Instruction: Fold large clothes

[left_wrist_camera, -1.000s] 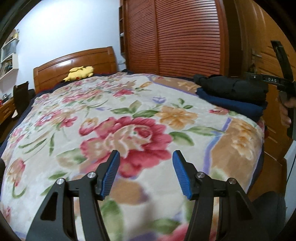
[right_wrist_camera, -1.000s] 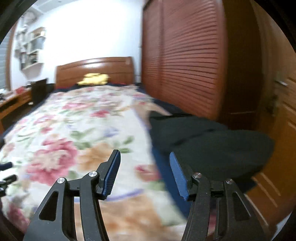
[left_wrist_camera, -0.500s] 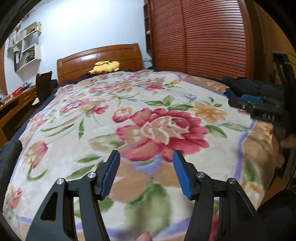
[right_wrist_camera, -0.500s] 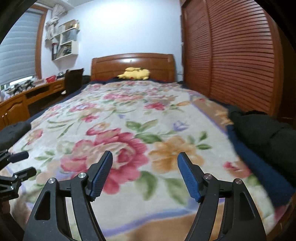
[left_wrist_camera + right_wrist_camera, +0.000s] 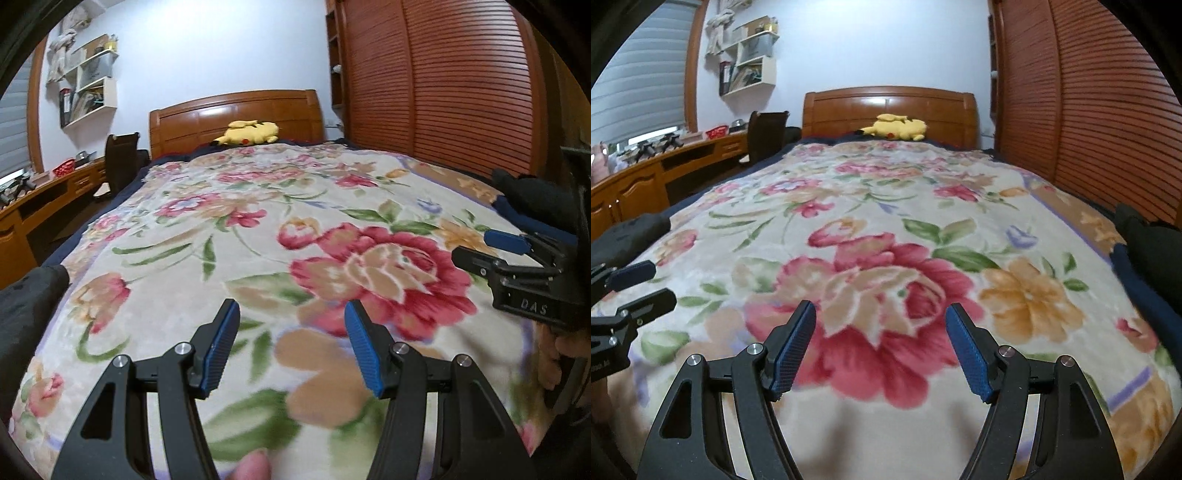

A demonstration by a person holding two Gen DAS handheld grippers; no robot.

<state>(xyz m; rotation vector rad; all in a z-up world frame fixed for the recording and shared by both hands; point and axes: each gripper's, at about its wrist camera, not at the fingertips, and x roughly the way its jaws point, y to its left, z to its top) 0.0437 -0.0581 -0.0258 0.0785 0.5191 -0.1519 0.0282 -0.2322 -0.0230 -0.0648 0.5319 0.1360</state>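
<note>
Bedroom, left view: your left gripper (image 5: 291, 343) hangs spread and empty over the bed (image 5: 258, 236); folded dark clothes (image 5: 532, 199) sit stacked at its right edge, another dark garment (image 5: 29, 295) waits left. "DAS" marks the right gripper (image 5: 491, 245).

Right view: right gripper (image 5: 881, 347) spread, empty; nothing picked yet.

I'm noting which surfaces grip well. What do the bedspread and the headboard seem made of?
Bedspread: apparently soft plush fleece, matte and fuzzy, with a printed flower pattern. Headboard: seemingly wood with a glossy varnish, since light glints off its reddish-brown panels.
</note>
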